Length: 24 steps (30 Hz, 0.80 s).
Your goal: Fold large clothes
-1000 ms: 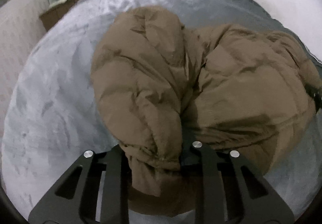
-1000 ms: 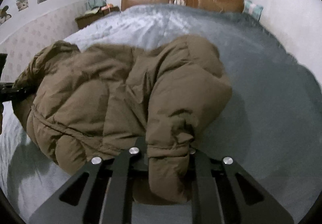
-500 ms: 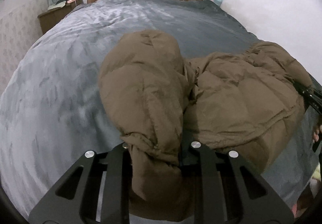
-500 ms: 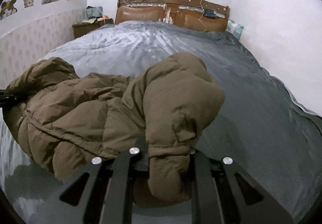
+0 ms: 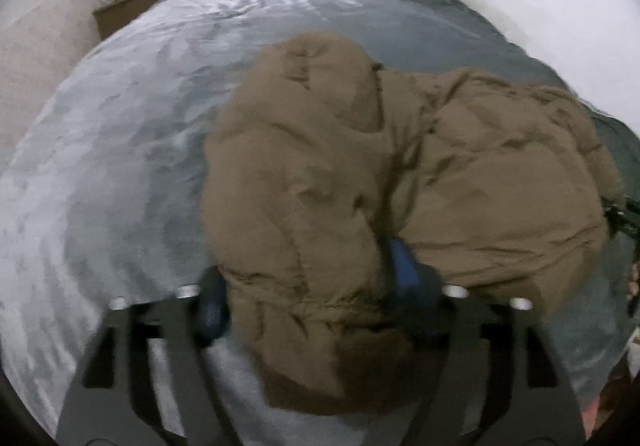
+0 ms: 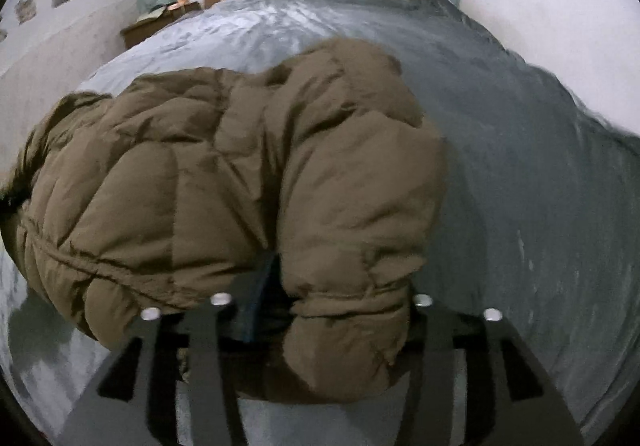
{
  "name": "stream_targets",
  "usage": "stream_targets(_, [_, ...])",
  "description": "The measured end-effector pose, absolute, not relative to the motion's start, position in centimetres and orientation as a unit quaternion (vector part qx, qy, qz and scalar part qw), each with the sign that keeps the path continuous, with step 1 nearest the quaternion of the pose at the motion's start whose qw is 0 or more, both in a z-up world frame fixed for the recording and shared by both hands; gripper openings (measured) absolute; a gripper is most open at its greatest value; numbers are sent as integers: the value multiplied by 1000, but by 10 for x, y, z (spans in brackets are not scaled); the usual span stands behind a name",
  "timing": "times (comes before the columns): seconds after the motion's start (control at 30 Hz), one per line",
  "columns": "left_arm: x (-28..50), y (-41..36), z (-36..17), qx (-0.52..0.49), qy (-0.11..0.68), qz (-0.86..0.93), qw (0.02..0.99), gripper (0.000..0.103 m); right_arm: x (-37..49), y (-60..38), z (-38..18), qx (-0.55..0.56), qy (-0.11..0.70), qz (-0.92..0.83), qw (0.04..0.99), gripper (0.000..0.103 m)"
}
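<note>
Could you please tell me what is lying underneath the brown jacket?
The jacket lies on the grey blanket covering the bed, which shows all around it. Whether anything else sits beneath the jacket cannot be seen, since its bulk hides that.

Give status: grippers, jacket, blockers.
Left gripper and right gripper: jaws just opened, a cuff between each, unpressed. Brown jacket bunched on grey bedspread. Nothing in the way.

One big brown coat [image 5: 400,173], one bed [image 5: 132,149] with one grey cover, one small cupboard [image 5: 132,7], two grippers
</note>
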<state>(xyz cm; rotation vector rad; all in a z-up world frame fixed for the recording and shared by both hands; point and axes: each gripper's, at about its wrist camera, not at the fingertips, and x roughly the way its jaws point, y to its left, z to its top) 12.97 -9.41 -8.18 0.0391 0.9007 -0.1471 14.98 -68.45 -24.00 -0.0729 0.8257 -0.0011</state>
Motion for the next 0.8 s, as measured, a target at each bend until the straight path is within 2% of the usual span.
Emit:
stream_targets(0.13, [118, -73, -76, 5, 424, -48, 904, 91, 137, -695, -230, -14, 388, -21, 921, 73])
stream_targets(0.33, [107, -72, -70, 23, 418, -20, 908, 95, 110, -696, -200, 10, 327, -53, 943, 75])
stream_targets(0.47, [110, -82, -70, 37, 419, 3, 907, 95, 103, -675, -182, -11, 289, -57, 956, 74])
stream_targets(0.5, [110, -82, -71, 38, 420, 6, 907, 95, 105, -666, -181, -23, 287, -46, 956, 73])
stream_targets(0.57, [109, -80, -71, 35, 424, 11, 905, 95, 116, -647, -184, -46, 295, -37, 954, 62])
stream_targets(0.63, [111, -82, -73, 32, 427, 13, 904, 92, 120, -641, -189, -60, 311, -32, 948, 45])
stream_targets(0.73, [113, -87, -75, 26, 430, 6, 902, 80, 133, -638, -200, -65, 332, -32, 940, 39])
stream_targets(0.8, [116, -93, -76, 25, 434, -2, 901, 69, 137, -641, -207, -65, 342, -41, 937, 39])
